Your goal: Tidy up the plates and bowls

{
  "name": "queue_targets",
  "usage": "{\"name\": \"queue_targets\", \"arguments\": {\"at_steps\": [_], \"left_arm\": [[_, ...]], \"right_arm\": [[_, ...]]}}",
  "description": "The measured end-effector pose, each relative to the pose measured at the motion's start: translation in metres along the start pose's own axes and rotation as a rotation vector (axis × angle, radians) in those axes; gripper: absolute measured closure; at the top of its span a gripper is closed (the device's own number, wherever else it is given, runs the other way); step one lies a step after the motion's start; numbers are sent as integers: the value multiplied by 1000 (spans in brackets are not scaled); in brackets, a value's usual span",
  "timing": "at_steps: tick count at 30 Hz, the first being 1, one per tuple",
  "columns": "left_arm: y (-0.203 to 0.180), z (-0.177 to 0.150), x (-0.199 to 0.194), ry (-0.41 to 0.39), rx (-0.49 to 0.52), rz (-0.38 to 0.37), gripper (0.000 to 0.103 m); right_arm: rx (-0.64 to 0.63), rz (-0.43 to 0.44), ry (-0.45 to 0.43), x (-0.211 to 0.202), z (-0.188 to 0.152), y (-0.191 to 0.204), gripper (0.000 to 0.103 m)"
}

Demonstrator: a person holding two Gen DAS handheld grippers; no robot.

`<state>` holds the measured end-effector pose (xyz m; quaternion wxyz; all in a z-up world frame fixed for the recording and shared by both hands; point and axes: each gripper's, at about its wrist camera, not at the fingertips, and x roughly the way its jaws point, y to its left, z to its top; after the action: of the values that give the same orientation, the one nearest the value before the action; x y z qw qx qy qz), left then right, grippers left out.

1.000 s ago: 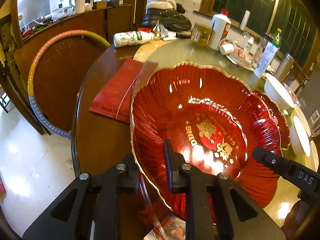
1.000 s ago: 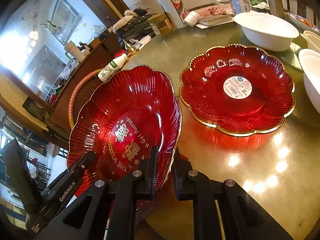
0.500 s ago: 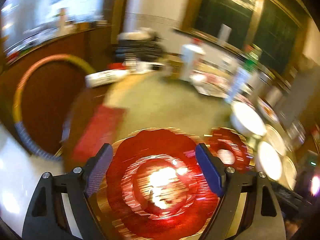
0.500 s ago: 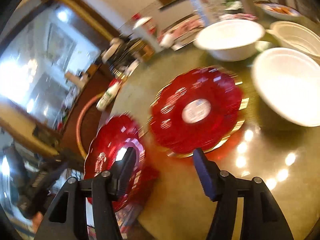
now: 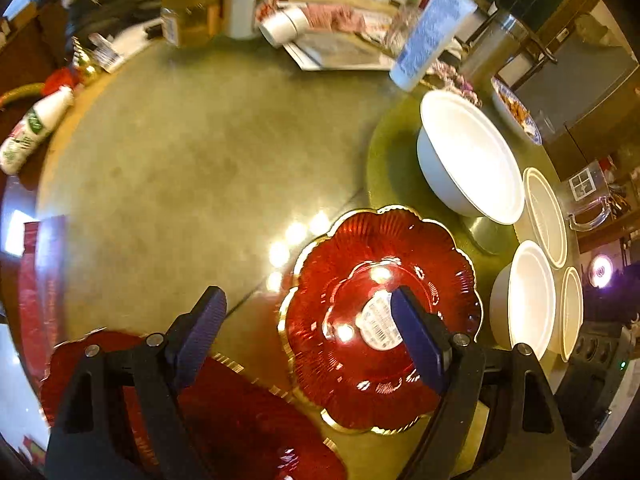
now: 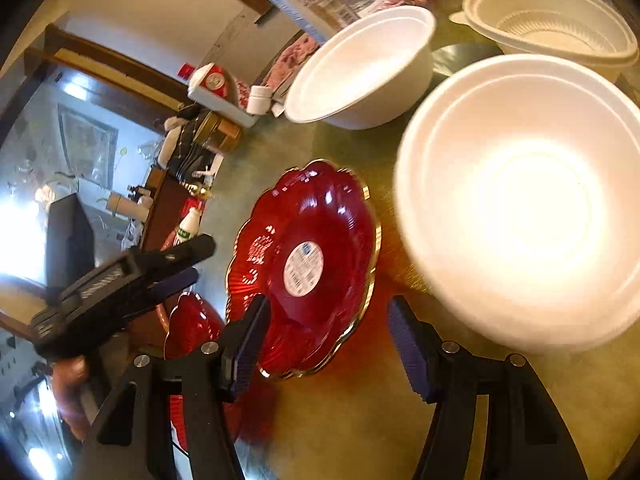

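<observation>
A red scalloped plate with a gold rim and a white sticker lies flat on the olive table top. My left gripper hovers open above its left part, nothing between the fingers. A second red plate lies at the table's near edge, free of both grippers. My right gripper is open over the near rim of the stickered plate, holding nothing. The left gripper shows at the left of the right wrist view. Two white bowls stand to the plate's right.
Two cream bowls sit beyond the white ones. Bottles, a jar, a paper cup and packets crowd the table's far side. A white bottle lies at the left edge. A red packet lies at the left.
Both grippers let go of the red plate they held together and opened; it now lies at the table's near edge. Both swung right, over the stickered plate and the bowls.
</observation>
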<state>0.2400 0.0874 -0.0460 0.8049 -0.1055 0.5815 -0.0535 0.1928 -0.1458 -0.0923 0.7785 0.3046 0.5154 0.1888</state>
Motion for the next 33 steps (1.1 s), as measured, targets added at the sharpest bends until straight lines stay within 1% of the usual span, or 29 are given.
{"name": "queue_targets", "arguments": {"at_steps": [2, 4, 5, 6, 7, 8, 9, 10, 12, 13, 15, 17, 23, 24, 27, 29, 33], "left_arm": [[-8, 2, 8, 15, 34, 6, 18], [-14, 5, 19, 51, 69, 23, 18], [-16, 5, 23, 63, 76, 30, 20], [-17, 6, 27, 72, 84, 38, 32], [-21, 4, 30, 71, 111, 85, 45], [-24, 3, 31, 59, 137, 128, 55], [-27, 1, 31, 52, 158, 162, 72], [-28, 0, 31, 48, 165, 186, 76], [-31, -3, 26, 35, 164, 180, 80], [-35, -6, 20, 14, 178, 191, 83], [-39, -9, 9, -14, 184, 200, 85], [-40, -12, -10, -61, 182, 210, 86], [-37, -29, -69, -194, 166, 210, 86], [-33, -36, -81, -221, 158, 208, 86], [-25, -47, -99, -281, 140, 208, 86], [-14, -58, -114, -321, 113, 199, 86], [12, -85, -137, -394, 45, 187, 86]], "right_arm": [[15, 29, 7, 3, 1, -4, 40], [14, 38, 9, 4, 1, -4, 40], [13, 37, 6, 4, 1, -4, 40], [12, 35, 3, 4, 1, -5, 43], [10, 29, 1, 5, 1, -5, 49], [7, 19, 4, 5, 1, -6, 56], [2, 5, 12, 7, 2, -6, 73], [-5, -14, 24, 10, 1, -6, 81], [-19, -57, 1, 8, 1, -7, 86], [-24, -70, -13, 5, 1, -7, 87], [-32, -75, -29, 2, 1, -6, 87], [-52, -79, -52, -3, -1, -2, 87], [-135, -43, -102, -20, -9, 23, 88], [-156, -38, -111, -22, -11, 31, 88], [-217, -31, -137, -30, -22, 50, 88], [-249, -20, -152, -35, -32, 63, 88], [-322, -24, -168, -40, -47, 91, 88]]}}
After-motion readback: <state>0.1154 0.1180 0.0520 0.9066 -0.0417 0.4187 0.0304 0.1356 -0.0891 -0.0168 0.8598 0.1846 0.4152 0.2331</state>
